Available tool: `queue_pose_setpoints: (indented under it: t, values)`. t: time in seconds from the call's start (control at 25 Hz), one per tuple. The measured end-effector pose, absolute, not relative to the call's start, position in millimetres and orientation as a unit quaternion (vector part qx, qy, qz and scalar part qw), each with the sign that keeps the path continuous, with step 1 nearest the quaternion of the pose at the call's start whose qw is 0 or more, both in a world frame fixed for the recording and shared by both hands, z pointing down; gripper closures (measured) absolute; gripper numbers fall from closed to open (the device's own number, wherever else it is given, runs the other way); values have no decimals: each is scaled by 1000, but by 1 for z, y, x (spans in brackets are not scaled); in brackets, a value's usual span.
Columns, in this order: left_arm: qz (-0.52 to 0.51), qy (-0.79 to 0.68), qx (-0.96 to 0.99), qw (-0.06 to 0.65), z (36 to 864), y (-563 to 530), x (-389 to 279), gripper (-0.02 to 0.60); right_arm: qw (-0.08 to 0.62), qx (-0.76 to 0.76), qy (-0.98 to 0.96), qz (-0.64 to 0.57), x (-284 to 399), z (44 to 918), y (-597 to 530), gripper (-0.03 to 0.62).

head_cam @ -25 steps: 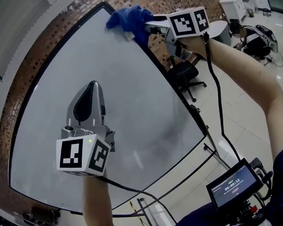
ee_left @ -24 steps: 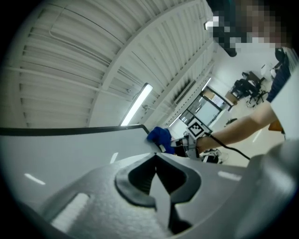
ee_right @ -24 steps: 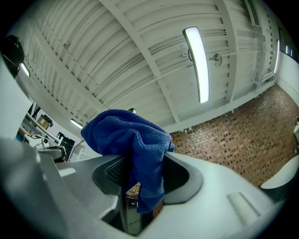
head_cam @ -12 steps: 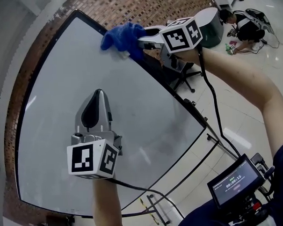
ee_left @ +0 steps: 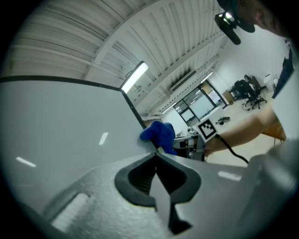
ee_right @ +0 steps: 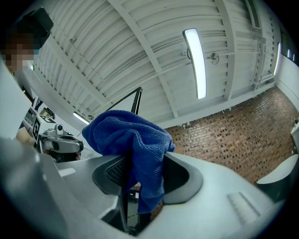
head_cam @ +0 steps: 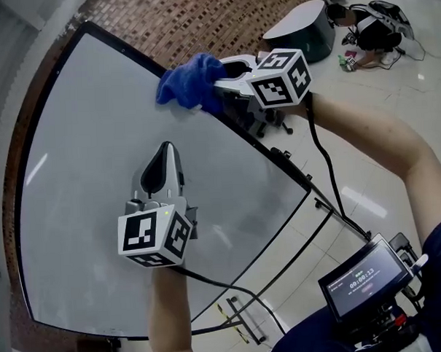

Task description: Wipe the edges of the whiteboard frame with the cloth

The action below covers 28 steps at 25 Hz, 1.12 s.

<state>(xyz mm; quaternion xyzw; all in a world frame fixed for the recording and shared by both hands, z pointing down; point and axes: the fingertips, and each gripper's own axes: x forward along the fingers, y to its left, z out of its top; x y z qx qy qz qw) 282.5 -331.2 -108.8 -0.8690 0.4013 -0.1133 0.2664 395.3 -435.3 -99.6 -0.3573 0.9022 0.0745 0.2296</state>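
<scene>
**Blue cloth on the right edge of the whiteboard frame**

I see the whiteboard (head_cam: pixel 96 177) standing upright in front of a brick wall (head_cam: pixel 199 19), with its black frame (head_cam: pixel 278 167) running all around the white surface.

My right hand-held gripper (head_cam: pixel 215 83) grips the cloth (head_cam: pixel 191 82). In the right gripper view the blue cloth is pinched between the two jaws; a part of it is bunched above them and a fold hangs down in the gap. In the head view the bunched cloth lies on the right edge of the frame, in its upper part, nearer to the top corner than to the bottom corner. It covers the black strip there and reaches a little onto the white surface.

My left hand-held gripper (head_cam: pixel 165 148) is closed and holds nothing. The left gripper view shows the two jaws together with no thing between them. It is in front of the middle of the board, well apart from the cloth, and its tip points toward the white surface. I cannot tell if the tip touches the board.

A black cable (head_cam: pixel 326 174) goes from the right hand-held gripper along my forearm. A small screen (head_cam: pixel 365 280) is near my body, at the lower right of the head view. On the shiny floor (head_cam: pixel 367 202) behind the right edge of the board, a person (head_cam: pixel 371 26) is crouching next to a round grey object (head_cam: pixel 305 29).
</scene>
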Motion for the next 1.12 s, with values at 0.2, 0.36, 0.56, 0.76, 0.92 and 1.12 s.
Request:
queue_pose_setpoints:
  t: [0.2, 0.36, 0.56, 0.76, 0.92, 1.12]
  values:
    - [-125, 399, -869, 264, -95, -330, 284, 578, 233, -350, 905, 67, 389, -85, -432, 413]
    - [-132, 396, -871, 260, -88, -332, 287, 578, 237, -350, 904, 61, 388, -75, -430, 413]
    - [-134, 396, -877, 238, -73, -336, 285, 578, 238, -346, 906, 45, 384, -53, -426, 412]
    - [-137, 390, -884, 217, -58, -340, 288, 578, 223, -346, 911, 30, 379, -32, -426, 413]
    - [-137, 382, -892, 201, -37, -342, 294, 578, 211, -348, 913, 22, 377, -9, -426, 411]
    - [-144, 381, -894, 184, -14, -341, 303, 578, 203, -341, 918, 16, 380, 11, -426, 411]
